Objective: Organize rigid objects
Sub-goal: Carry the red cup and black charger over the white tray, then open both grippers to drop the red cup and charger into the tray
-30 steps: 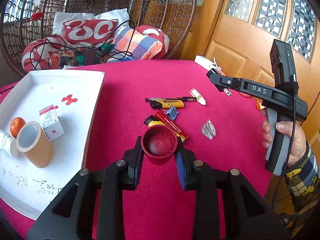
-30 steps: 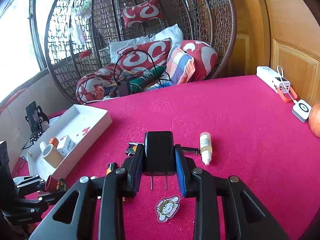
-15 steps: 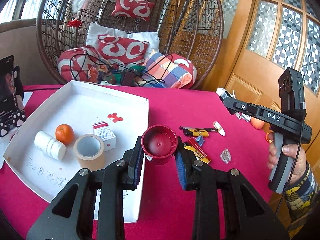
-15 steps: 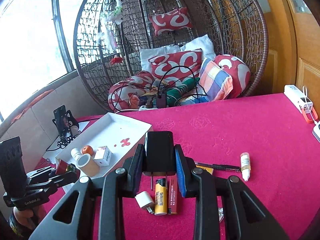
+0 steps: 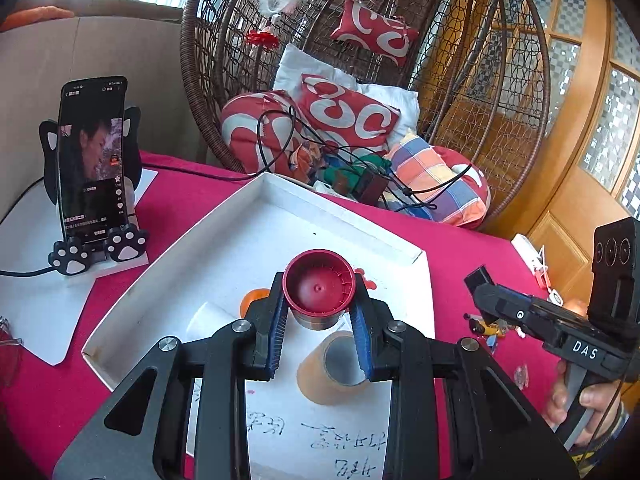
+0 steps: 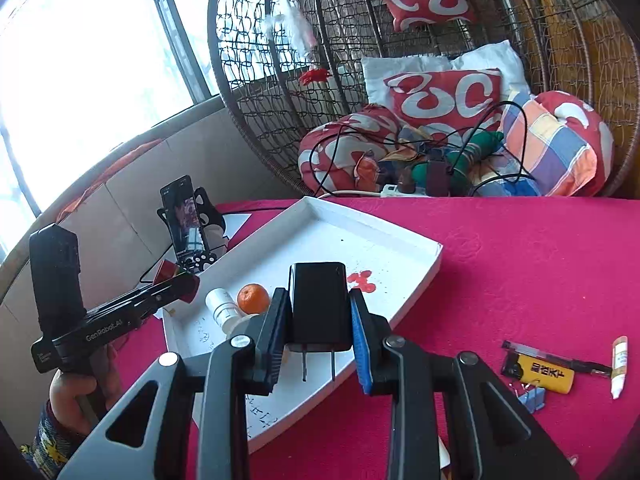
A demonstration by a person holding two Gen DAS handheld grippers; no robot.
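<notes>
My left gripper is shut on a dark red cap and holds it above the white tray. Under it lie a tape roll and an orange, both partly hidden. My right gripper is shut on a black plug adapter, prongs down, above the tray's near edge. The tray also holds the orange and a white bottle. The left gripper shows at the left of the right wrist view, the right gripper at the right of the left wrist view.
A yellow lighter, a black pen, a small white bottle and a blue clip lie on the red tablecloth right of the tray. A phone on a stand is left of the tray. A wicker chair stands behind.
Both grippers have moved left from the loose items to above the tray, each still holding its object: the cap and the plug adapter.
</notes>
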